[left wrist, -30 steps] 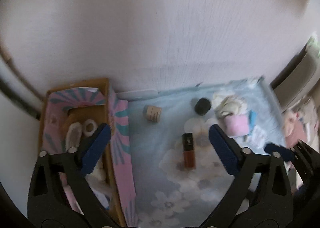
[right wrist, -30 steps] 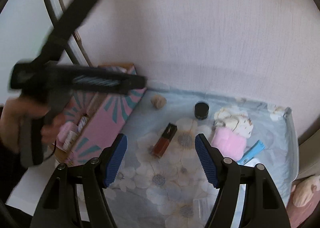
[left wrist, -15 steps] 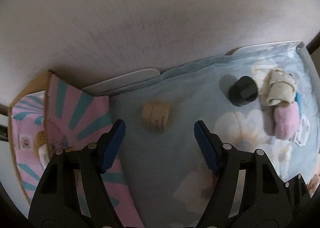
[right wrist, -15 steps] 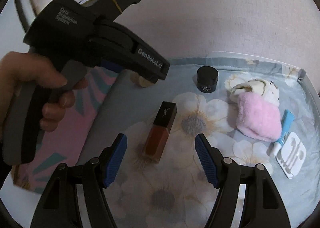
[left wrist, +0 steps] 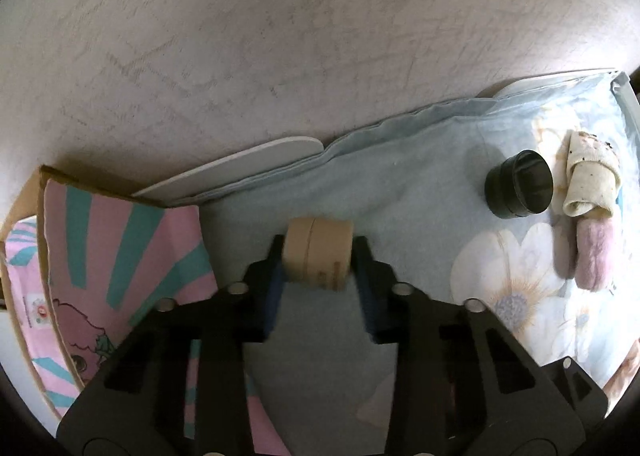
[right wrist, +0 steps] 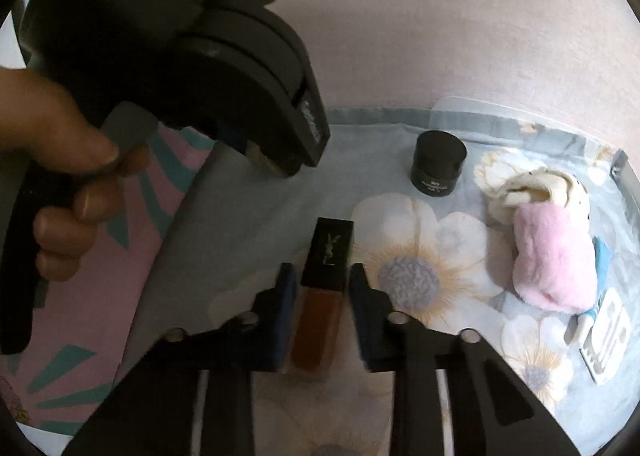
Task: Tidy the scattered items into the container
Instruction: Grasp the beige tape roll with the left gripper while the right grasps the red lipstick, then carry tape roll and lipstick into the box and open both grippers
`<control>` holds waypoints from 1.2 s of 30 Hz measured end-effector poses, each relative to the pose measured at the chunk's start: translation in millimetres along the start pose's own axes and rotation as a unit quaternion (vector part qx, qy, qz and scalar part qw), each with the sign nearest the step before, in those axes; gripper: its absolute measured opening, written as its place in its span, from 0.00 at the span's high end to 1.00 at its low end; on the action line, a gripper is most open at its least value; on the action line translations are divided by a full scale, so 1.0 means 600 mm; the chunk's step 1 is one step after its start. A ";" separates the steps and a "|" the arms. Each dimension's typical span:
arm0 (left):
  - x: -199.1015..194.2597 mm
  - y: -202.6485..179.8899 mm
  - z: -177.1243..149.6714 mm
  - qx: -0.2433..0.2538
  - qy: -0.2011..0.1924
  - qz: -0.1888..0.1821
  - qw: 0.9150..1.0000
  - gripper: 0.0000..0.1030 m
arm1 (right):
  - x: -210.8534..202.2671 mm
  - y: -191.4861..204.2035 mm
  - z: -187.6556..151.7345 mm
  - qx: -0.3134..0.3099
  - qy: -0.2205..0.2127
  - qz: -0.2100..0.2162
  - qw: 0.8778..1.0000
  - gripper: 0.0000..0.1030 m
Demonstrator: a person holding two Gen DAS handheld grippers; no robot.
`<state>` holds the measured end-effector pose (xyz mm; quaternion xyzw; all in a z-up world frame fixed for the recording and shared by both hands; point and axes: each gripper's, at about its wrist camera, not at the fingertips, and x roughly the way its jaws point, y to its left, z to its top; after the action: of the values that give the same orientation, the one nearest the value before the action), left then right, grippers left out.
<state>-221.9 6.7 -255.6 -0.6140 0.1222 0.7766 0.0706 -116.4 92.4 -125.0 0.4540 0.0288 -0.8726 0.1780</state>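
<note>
**Both tools closed in on cosmetics on the flowered cloth**

A pale textured wall (left wrist: 320, 35) rises behind a desk covered by a light blue cloth (left wrist: 400, 183) printed with big white flowers. At the left edge of the cloth lies the container (left wrist: 120, 240), a cardboard box with a pink and teal sunburst print and its flap folded out toward the cloth.

The left tool (left wrist: 318, 268) is clenched on a small tan jar (left wrist: 318, 258) lying on its side, one blue-padded finger pressed to each end. The jar is just beside the box flap; whether it is lifted off the cloth cannot be told. In the right wrist view a hand (right wrist: 60, 175) grips the handle of this tool, whose body hides most of the jar.

The right tool (right wrist: 322, 284) has its fingers on either side of a lipstick tube (right wrist: 324, 288) with a black cap and a reddish-brown body, lying flat on the cloth; the fingers are close against it, but firm contact cannot be told through the blur.

Further right stand a black jar (right wrist: 438, 165), a rolled cream cloth (right wrist: 536, 185) touching a fluffy pink item (right wrist: 552, 260), a blue and white item (right wrist: 598, 296) and a small white case (right wrist: 606, 336).
</note>
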 end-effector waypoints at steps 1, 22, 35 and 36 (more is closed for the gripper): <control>-0.001 0.000 -0.002 0.002 -0.001 0.000 1.000 0.74 | -0.001 -0.001 0.001 0.001 0.000 -0.001 1.000 0.80; -0.199 0.009 -0.095 -0.031 -0.074 -0.072 0.994 0.76 | -0.164 -0.047 0.049 -0.034 -0.028 0.002 0.999 0.82; -0.379 0.027 -0.086 -0.082 -0.161 -0.074 0.981 0.76 | -0.310 -0.046 0.138 -0.089 -0.064 0.043 0.993 0.82; -0.387 0.035 -0.095 -0.086 -0.165 -0.072 0.980 0.76 | -0.311 -0.037 0.141 -0.094 -0.067 0.052 0.992 0.82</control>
<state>-119.1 -19.6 -40.4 -0.4880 -0.0028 0.8679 0.0929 -92.0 148.2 71.8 0.3770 0.0752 -0.8839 0.2664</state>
